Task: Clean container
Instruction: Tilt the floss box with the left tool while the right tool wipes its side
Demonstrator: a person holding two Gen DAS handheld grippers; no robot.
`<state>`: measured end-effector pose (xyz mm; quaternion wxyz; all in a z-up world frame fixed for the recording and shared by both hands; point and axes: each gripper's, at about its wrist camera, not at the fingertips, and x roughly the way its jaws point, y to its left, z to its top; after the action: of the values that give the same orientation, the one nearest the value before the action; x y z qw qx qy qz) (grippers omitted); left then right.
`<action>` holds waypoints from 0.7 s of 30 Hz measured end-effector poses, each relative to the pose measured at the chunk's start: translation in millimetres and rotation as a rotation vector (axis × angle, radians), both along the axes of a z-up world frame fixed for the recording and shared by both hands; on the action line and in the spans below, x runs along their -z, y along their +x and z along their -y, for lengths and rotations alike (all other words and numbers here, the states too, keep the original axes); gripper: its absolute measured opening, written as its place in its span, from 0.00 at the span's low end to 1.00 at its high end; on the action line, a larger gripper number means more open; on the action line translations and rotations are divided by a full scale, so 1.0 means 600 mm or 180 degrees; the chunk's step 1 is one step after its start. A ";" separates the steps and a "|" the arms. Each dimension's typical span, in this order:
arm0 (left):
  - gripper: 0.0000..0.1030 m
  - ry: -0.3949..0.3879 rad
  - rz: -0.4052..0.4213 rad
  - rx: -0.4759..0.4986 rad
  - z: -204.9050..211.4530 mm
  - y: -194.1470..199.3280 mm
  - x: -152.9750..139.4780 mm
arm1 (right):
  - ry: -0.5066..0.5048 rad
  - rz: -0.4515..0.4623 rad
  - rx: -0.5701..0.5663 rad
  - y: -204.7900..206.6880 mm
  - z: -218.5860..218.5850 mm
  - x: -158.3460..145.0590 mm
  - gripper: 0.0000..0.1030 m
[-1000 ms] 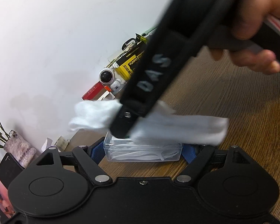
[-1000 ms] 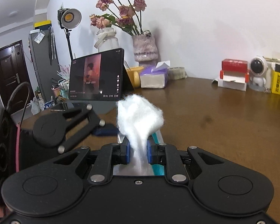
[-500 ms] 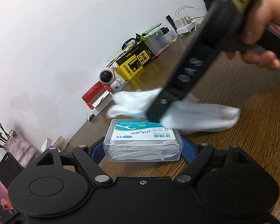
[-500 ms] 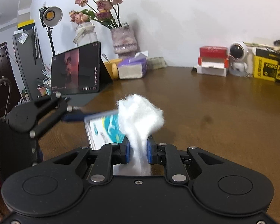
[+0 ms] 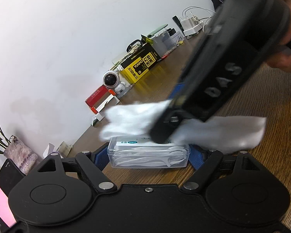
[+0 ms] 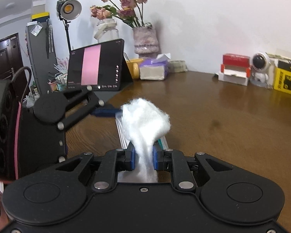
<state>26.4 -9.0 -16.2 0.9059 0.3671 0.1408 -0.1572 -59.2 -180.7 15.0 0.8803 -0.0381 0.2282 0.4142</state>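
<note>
A small clear plastic container [image 5: 148, 156] of white floss picks, with a blue-printed label on its lid, rests on the wooden table between the blue pads of my left gripper [image 5: 149, 156], which is shut on it. My right gripper [image 6: 143, 158] is shut on a white cotton cloth [image 6: 144, 120]. In the left wrist view that cloth [image 5: 130, 119] lies across the container's lid under the black right gripper body [image 5: 213, 81], held by a hand [image 5: 289, 58]. In the right wrist view only an edge of the container [image 6: 121, 134] shows beside the cloth.
Along the wall stand a yellow box [image 5: 139, 66], a small astronaut figure [image 5: 114, 82], a red and white box [image 5: 100, 99], a tissue pack [image 6: 154, 69] and a flower vase [image 6: 145, 42]. A tablet [image 6: 99, 67] stands at the table's left edge. Brown table surface [image 6: 232, 126] lies to the right.
The right gripper and its cloth have swept back left over the container's lid, covering most of the label that showed half a second ago. The left gripper and container have stayed put.
</note>
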 end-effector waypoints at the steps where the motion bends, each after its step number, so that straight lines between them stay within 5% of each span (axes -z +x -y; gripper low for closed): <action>1: 0.79 0.0001 0.0002 0.0000 0.000 -0.001 0.000 | 0.0016 0.0017 -0.0001 0.004 -0.004 -0.004 0.18; 11: 0.79 -0.0004 -0.0007 -0.0004 0.000 -0.015 -0.001 | 0.0115 0.0034 0.0141 0.049 -0.011 -0.013 0.18; 21: 0.79 -0.0003 -0.0005 -0.0005 0.006 -0.033 0.000 | -0.0034 -0.0108 0.0193 0.025 0.024 0.017 0.18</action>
<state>6.6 -12.7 -16.0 0.9061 0.3664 0.1417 -0.1569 -44.4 -194.9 5.1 0.8883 -0.0288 0.2463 0.3866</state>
